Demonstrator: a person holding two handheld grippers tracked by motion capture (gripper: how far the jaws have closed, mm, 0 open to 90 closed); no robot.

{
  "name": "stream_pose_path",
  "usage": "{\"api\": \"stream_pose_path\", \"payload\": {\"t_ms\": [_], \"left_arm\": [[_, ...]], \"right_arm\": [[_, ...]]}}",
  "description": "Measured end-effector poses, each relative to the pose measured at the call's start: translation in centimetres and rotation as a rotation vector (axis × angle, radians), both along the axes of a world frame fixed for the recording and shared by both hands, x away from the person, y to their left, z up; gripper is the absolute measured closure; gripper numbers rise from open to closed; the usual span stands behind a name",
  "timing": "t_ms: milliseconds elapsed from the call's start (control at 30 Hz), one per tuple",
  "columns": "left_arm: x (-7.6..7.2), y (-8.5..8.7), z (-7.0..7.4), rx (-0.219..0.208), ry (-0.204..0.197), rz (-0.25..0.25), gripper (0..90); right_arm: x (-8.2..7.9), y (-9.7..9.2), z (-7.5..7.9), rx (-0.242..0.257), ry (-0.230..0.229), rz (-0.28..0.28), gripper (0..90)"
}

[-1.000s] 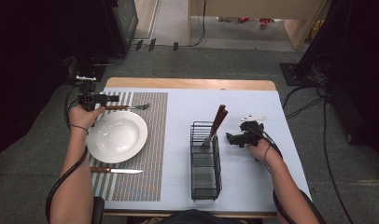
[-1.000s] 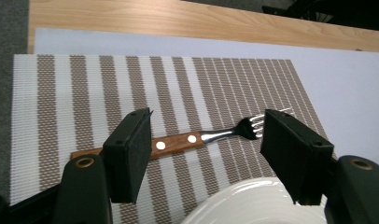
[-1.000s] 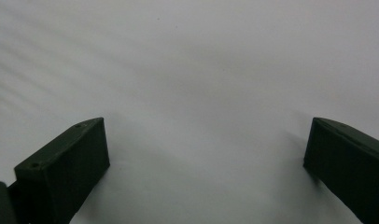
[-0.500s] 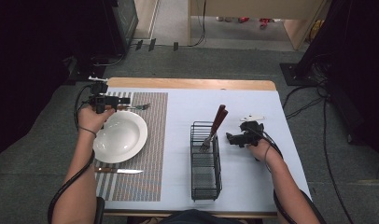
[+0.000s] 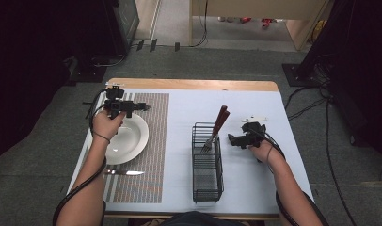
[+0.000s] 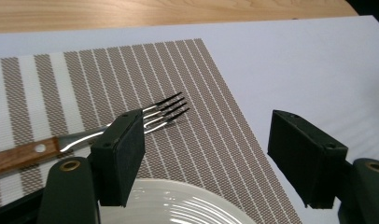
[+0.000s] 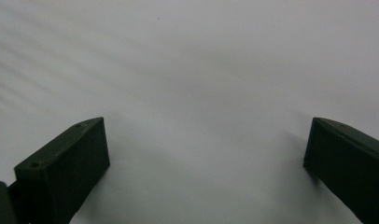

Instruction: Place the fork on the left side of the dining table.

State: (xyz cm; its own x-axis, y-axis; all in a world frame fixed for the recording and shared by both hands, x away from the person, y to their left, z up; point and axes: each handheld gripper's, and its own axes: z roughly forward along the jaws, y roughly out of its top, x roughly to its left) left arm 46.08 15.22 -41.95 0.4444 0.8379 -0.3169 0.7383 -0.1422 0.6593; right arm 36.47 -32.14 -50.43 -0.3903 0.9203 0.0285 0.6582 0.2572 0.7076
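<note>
the fork (image 6: 108,130) lies flat on the striped placemat (image 6: 215,140), just past the white plate's (image 6: 178,207) rim. the left gripper (image 6: 206,156), jaws just widening and empty, hangs above plate's far edge. right gripper (image 7: 201,163) gapes empty over bare tablecloth (image 5: 255,183) beside the wire basket (image 5: 207,165)

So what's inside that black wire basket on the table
The wire basket holds cutlery standing at its far end: a fork, tines down, and wooden handles leaning out over the rim. How many pieces there are, and what their lower ends are, can't be told through the wires.
</note>
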Motion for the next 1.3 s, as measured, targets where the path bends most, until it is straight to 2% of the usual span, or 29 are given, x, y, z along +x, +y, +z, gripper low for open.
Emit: {"api": "stream_pose_path", "payload": {"t_ms": [67, 167, 333, 433, 600, 700, 933, 1000, 1133, 1267, 1300], "left_arm": [[-0.1, -0.8, -0.1, 0.013, 0.006, -0.011, 28.2], [-0.3, -1.9, -0.2, -0.003, 0.007, -0.039, 28.0], [-0.9, -4.0, -0.3, 0.004, -0.023, -0.083, 27.5], [-1.3, -4.9, -0.4, -0.009, -0.042, -0.095, 27.5], [-1.8, -6.2, -0.6, -0.014, -0.045, -0.122, 27.5], [-2.2, -7.2, -0.8, -0.004, -0.059, -0.147, 27.5], [-3.0, -9.3, -1.6, -0.018, -0.079, -0.189, 27.1], [-3.2, -9.8, -2.0, -0.018, -0.074, -0.210, 26.9], [-3.5, -11.1, -2.8, 0.018, -0.070, -0.243, 26.4], [-3.8, -12.1, -3.6, 0.012, -0.054, -0.263, 26.3], [-3.9, -12.3, -3.9, 0.022, -0.048, -0.274, 26.2]], "right_arm": [[0.0, 0.0, 0.0, 0.000, 0.000, 0.000, 0.0], [0.0, 0.0, 0.0, 0.000, 0.001, 0.000, 0.0], [0.0, 0.0, 0.0, 0.000, 0.001, 0.000, 0.0], [0.0, 0.0, 0.0, -0.001, 0.000, 0.000, 0.0], [0.0, 0.0, 0.0, -0.001, -0.001, 0.000, 0.0], [0.0, 0.0, 0.0, -0.002, 0.000, 0.000, 0.0], [0.0, 0.0, 0.0, -0.001, -0.001, 0.000, 0.0], [0.0, 0.0, 0.0, -0.002, 0.000, 0.000, 0.0], [0.0, 0.0, 0.0, -0.002, 0.000, 0.000, 0.0], [0.0, 0.0, 0.0, -0.001, 0.000, 0.000, 0.0], [0.0, 0.0, 0.0, -0.002, 0.001, -0.001, 0.0]]}}
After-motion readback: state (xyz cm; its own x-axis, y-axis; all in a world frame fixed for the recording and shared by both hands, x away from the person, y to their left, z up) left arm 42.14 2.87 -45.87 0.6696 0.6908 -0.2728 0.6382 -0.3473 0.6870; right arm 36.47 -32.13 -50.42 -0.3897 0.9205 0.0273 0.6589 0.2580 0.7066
